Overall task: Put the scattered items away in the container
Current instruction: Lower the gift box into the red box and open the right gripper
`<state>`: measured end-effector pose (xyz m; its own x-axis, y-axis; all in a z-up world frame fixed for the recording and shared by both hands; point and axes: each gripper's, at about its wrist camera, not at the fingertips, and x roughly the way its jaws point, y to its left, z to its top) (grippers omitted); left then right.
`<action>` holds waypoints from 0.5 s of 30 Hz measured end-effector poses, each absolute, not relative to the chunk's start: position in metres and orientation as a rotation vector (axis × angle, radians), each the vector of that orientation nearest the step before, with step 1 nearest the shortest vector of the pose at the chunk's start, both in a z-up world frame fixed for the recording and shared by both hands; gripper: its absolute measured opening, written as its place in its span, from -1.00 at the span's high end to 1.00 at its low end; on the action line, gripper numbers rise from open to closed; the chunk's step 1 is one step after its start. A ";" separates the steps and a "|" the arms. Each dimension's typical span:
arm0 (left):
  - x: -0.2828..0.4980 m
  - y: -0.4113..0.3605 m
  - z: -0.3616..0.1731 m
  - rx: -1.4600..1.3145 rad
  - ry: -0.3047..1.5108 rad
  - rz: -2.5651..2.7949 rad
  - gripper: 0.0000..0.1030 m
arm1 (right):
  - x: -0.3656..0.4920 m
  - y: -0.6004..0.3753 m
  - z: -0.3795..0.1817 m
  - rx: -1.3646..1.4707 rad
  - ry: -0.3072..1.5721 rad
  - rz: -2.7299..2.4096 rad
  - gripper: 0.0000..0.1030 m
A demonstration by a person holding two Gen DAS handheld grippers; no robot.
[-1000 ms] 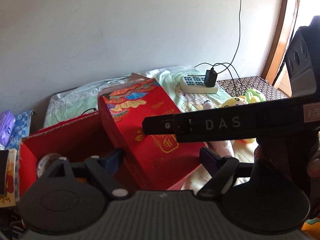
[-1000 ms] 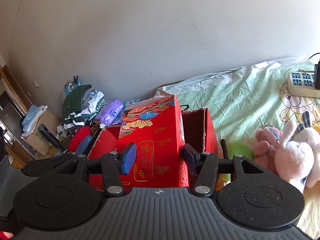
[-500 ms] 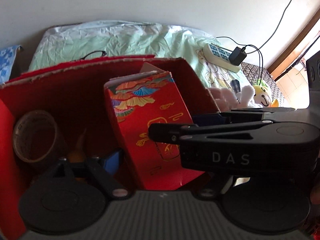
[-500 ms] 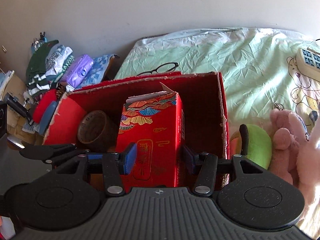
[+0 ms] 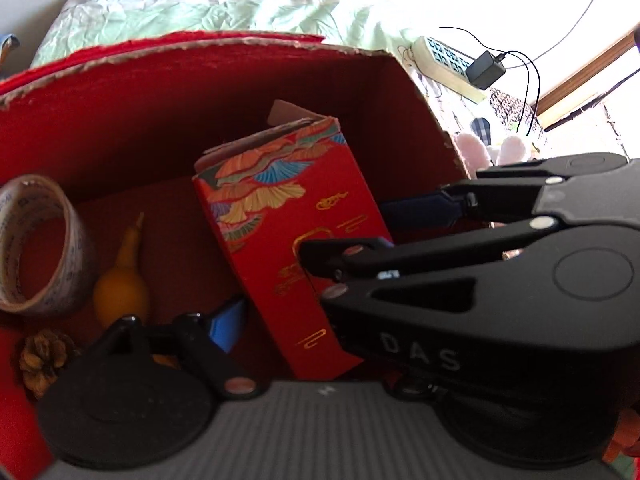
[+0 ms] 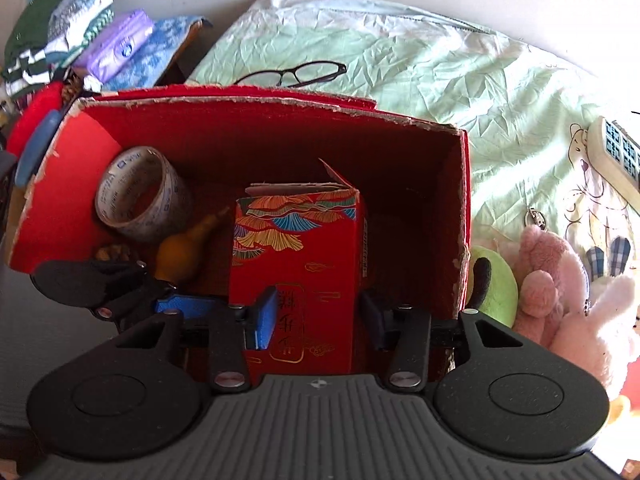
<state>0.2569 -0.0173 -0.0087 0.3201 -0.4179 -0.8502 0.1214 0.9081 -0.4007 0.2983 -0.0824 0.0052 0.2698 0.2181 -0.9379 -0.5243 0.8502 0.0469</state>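
A tall red gift box [image 6: 296, 248] with a fan pattern stands tilted inside the open red cardboard container [image 6: 260, 100]. My right gripper [image 6: 318, 316] is shut on the box's lower part, one blue pad on each side. In the left wrist view the same gift box [image 5: 288, 220] sits between the fingers of my left gripper [image 5: 316, 344]. Its left pad [image 5: 228, 326] is against the box; the other is hidden behind the right gripper [image 5: 344, 226]. A tape roll [image 6: 140, 196], a yellow gourd [image 6: 180, 252] and a pine cone [image 5: 44, 356] lie in the container's left half.
The container rests on a pale green bedsheet [image 6: 400, 60]. Black glasses [image 6: 292, 74] lie just behind it. Pink plush toys [image 6: 552, 280] and a green one [image 6: 496, 284] crowd its right wall. A power strip [image 6: 616, 152] is far right; folded clothes [image 6: 60, 20] are piled at left.
Both grippers have carried the gift box from above the container's edge down inside it. Both cameras now look down into the container, and the tape roll, gourd and pine cone have come into view.
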 end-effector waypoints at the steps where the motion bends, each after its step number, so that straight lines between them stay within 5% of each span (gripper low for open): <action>1: 0.258 -0.019 -0.009 -0.272 1.204 -0.358 -0.54 | 0.301 -0.081 0.005 -0.306 1.216 0.508 0.07; 15: 0.278 -0.033 -0.013 -0.250 1.247 -0.409 -0.64 | 0.318 -0.108 0.019 -0.132 1.300 0.503 -0.12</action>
